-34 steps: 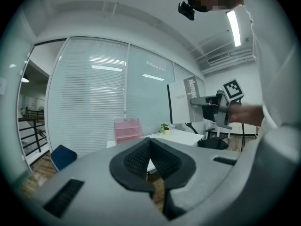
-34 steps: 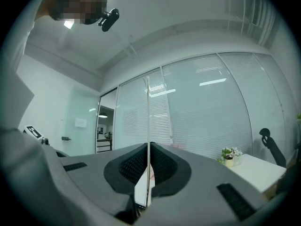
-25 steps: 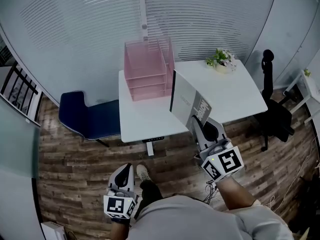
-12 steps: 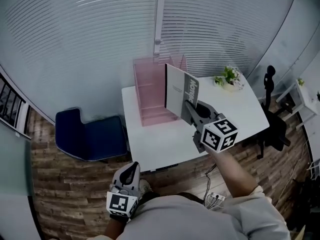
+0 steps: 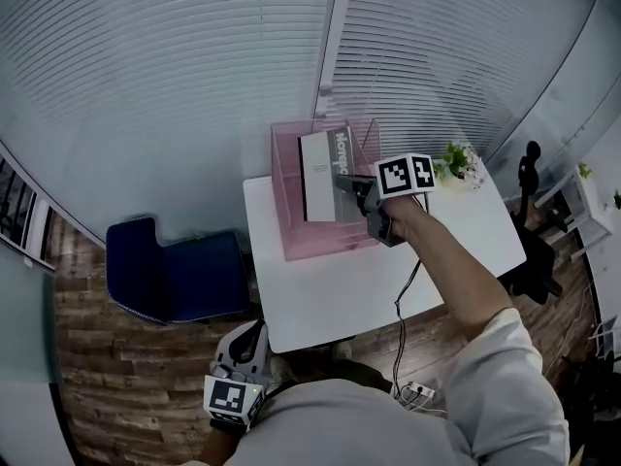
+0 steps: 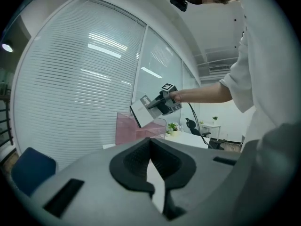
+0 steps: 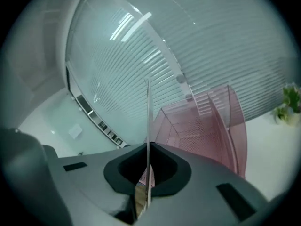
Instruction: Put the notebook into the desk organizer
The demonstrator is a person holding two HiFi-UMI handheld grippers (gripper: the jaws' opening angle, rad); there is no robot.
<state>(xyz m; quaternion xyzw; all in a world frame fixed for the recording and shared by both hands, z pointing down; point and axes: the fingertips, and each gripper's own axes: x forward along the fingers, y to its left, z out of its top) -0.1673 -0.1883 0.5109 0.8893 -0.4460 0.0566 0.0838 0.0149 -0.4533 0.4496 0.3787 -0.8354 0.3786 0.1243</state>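
Note:
A grey-and-white notebook hangs upright over the pink mesh desk organizer, which stands at the back left of the white desk. My right gripper is shut on the notebook's right edge. In the right gripper view the notebook shows edge-on between the jaws, with the organizer just beyond. My left gripper hangs low by the person's body, short of the desk, its jaws shut on nothing. From the left gripper view the notebook floats just above the organizer.
A potted plant sits at the desk's back right corner. A blue chair stands left of the desk and a black office chair to its right. A glass wall with blinds runs directly behind the organizer.
My right gripper has carried the notebook up and forward, from near the desk's front edge to above the organizer. The left gripper has stayed low.

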